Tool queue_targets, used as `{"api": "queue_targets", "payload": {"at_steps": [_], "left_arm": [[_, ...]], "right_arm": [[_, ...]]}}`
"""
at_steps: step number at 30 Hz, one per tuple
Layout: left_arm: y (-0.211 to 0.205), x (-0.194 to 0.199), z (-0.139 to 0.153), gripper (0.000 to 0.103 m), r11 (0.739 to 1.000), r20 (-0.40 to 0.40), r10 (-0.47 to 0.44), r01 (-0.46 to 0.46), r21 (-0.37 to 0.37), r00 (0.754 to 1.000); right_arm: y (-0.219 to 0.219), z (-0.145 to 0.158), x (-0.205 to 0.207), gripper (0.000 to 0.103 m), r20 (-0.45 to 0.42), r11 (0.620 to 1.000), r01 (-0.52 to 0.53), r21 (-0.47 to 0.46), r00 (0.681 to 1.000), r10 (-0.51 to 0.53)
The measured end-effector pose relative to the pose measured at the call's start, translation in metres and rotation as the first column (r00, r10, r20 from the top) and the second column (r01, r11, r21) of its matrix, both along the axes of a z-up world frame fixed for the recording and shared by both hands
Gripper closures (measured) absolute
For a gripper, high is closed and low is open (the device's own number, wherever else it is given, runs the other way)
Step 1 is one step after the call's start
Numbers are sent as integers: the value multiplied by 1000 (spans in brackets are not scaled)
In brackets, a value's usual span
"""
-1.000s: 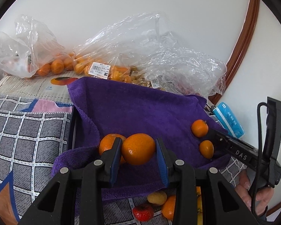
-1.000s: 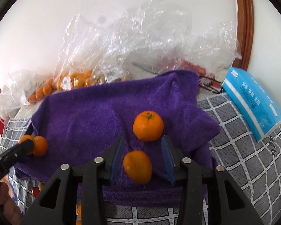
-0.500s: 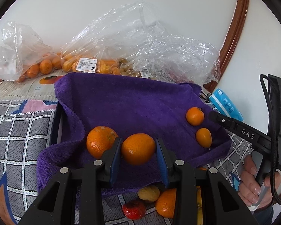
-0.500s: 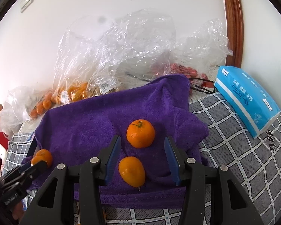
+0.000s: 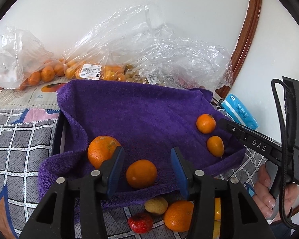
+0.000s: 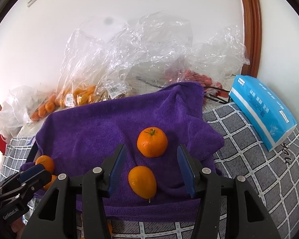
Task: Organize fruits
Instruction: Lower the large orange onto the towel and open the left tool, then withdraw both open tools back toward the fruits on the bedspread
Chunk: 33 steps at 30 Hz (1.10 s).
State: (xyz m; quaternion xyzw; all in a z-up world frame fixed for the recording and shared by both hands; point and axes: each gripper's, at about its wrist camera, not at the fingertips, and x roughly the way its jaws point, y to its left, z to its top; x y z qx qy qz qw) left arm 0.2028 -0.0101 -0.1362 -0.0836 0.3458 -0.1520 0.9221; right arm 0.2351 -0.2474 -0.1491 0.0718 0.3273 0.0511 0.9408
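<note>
- Jaws on your left gripper (image 5: 147,165) have just been spreading; the orange (image 5: 141,173) sits loose between them on the purple towel (image 5: 141,115).
- Your right gripper (image 6: 151,169) has been widening too, its pads clear of the oval kumquat (image 6: 142,181).
- Just beyond sits the stemmed tangerine (image 6: 152,142).

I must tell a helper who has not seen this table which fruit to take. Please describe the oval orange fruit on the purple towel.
Find the purple towel spread in front of the plastic bags. Near its front edge on the right side lie two orange fruits. The oval fruit is the nearer one, smooth and egg-shaped; the round mandarin behind it has a green stem.
</note>
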Motion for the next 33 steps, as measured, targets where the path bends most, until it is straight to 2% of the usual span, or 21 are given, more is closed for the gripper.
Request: {"api": "queue_targets", "payload": {"at_steps": [5, 11, 17, 21, 23, 28, 31, 33], "left_arm": [[3, 0, 0, 52, 1000, 3, 0, 0, -13, 1000], [7, -3, 4, 52, 999, 29, 26, -25, -26, 999], [12, -5, 13, 52, 998, 59, 57, -56, -10, 997], [17, -9, 26, 52, 995, 102, 96, -98, 13, 990], [21, -10, 32, 52, 993, 92, 111, -113, 17, 990], [34, -18, 37, 52, 994, 14, 97, -96, -45, 995], [36, -32, 37, 52, 995, -1, 101, -101, -11, 995], [36, -43, 35, 52, 994, -14, 106, -105, 40, 994]], "right_arm": [[0, 2, -3, 48, 30, 999, 42, -23, 999, -42], [3, 8, -9, 48, 72, 999, 36, -35, 997, -33], [4, 13, -16, 48, 81, 1000, 23, 20, 996, -24], [12, 23, -24, 48, 96, 999, 40, -26, 995, -37], [14, 29, -31, 48, 93, 999, 30, -34, 995, -26], [8, 36, -47, 48, 59, 1000, 6, -14, 998, -5], [3, 37, -58, 48, 35, 1000, -9, 17, 999, 8], [2, 36, -66, 48, 18, 999, -31, 36, 999, 30]]}}
